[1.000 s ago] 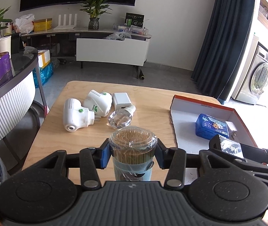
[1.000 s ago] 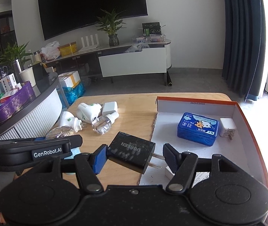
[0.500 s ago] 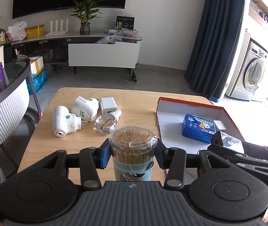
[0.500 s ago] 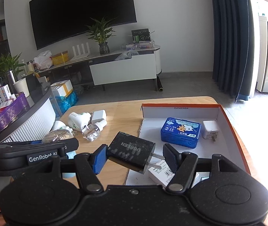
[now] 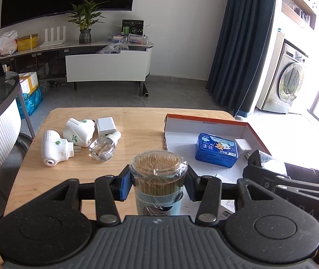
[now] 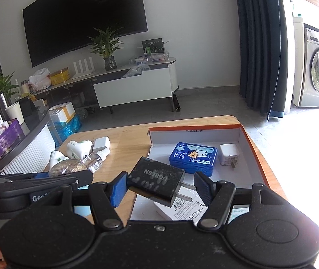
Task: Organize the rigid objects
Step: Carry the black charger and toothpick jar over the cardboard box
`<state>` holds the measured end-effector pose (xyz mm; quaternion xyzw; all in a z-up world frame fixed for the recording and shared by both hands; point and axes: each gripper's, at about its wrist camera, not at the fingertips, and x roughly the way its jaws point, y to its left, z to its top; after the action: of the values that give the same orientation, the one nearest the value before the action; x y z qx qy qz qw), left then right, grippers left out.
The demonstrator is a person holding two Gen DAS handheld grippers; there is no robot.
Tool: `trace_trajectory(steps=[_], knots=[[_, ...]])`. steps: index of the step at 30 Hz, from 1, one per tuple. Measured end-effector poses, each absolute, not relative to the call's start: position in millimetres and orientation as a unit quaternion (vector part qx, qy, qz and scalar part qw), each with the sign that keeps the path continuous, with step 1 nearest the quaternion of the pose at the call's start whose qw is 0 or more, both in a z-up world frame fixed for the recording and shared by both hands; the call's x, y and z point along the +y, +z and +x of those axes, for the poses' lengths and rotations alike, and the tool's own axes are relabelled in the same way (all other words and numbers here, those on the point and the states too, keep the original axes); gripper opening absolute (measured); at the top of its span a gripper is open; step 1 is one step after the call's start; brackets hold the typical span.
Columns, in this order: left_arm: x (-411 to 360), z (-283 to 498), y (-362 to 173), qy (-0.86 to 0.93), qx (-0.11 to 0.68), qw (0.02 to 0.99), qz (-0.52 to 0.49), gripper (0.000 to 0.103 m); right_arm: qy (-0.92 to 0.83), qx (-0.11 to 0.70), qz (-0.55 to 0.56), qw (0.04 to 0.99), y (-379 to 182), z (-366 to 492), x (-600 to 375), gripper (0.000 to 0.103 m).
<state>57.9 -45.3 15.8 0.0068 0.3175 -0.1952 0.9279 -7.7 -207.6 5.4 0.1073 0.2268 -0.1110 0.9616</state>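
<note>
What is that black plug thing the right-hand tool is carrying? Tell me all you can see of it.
The black charger is a boxy wall adapter of matte, scuffed plastic with pale "UGREEN" lettering on its top face. Two flat metal prongs stick out of one end, toward the right jaw. It hangs tilted and skewed between the jaws of the right gripper, which are shut on it: the blue left pad presses its rear end, while the right pad seems to meet the prongs. It is held in the air over the near left edge of the orange-rimmed box.
</note>
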Motion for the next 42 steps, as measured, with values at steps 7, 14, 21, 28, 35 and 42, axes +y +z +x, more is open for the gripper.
trace_trajectory(steps=[7,14,21,28,35,42], knots=[[-56,56,16,-0.205,0.316,0.926,0.011,0.047,-0.121,0.223,0.111,0.961,7,-13,-216,0.078],[-64,57,16,-0.214,0.318,0.923,0.015,0.048,-0.132,0.221,0.114,0.960,7,-17,-222,0.078],[-77,56,18,-0.228,0.314,0.921,0.020,0.047,-0.145,0.217,0.118,0.958,8,-21,-231,0.078],[-90,57,17,-0.240,0.313,0.919,0.027,0.048,-0.159,0.213,0.121,0.956,8,-22,-242,0.078],[-101,58,17,-0.248,0.313,0.916,0.033,0.048,-0.169,0.210,0.127,0.954,8,-23,-250,0.078],[-108,59,16,-0.254,0.312,0.915,0.037,0.048,-0.176,0.208,0.128,0.954,7,-24,-255,0.078]])
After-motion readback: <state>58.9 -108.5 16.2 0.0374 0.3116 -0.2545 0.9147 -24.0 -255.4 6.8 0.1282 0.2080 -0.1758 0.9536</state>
